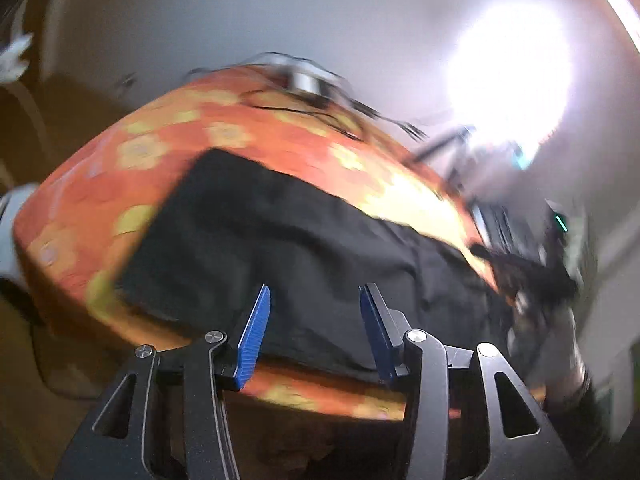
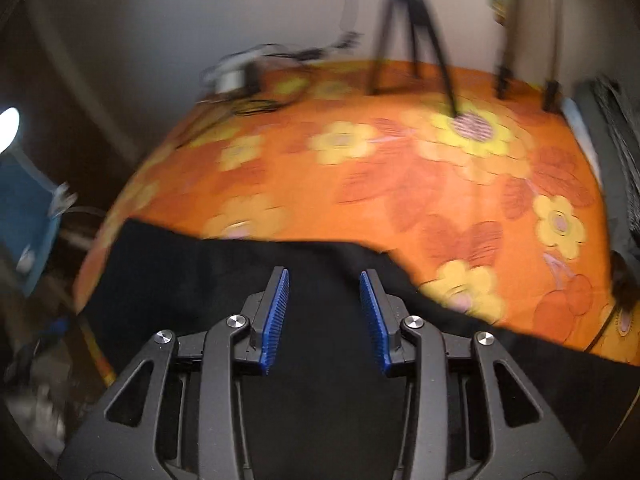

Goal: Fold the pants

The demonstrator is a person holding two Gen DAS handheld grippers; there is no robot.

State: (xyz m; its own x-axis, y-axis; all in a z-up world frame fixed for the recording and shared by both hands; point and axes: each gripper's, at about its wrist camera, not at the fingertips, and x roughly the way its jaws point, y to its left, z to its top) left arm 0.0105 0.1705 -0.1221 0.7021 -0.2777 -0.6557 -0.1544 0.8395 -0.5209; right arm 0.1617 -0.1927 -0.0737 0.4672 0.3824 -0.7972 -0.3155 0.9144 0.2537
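Black pants [image 1: 280,240] lie flat on an orange flowered bedspread [image 1: 168,136], spread along its near edge. My left gripper [image 1: 312,300] hovers above the cloth with its blue pads [image 1: 254,336] apart and nothing between them. In the right wrist view the same pants [image 2: 208,280] cover the lower part of the picture, and my right gripper [image 2: 324,280] stands over them, its blue pads [image 2: 276,316] parted with no cloth pinched. The other gripper and the hand that holds it [image 1: 556,280] show blurred at the right edge of the left wrist view.
Tripod legs [image 2: 416,40] stand on the far side of the bedspread [image 2: 440,160]. A metal box with cables [image 2: 236,76] lies at the far left corner. A dark ribbed object [image 2: 616,140] runs along the right edge. A bright lamp [image 1: 512,72] glares at the upper right.
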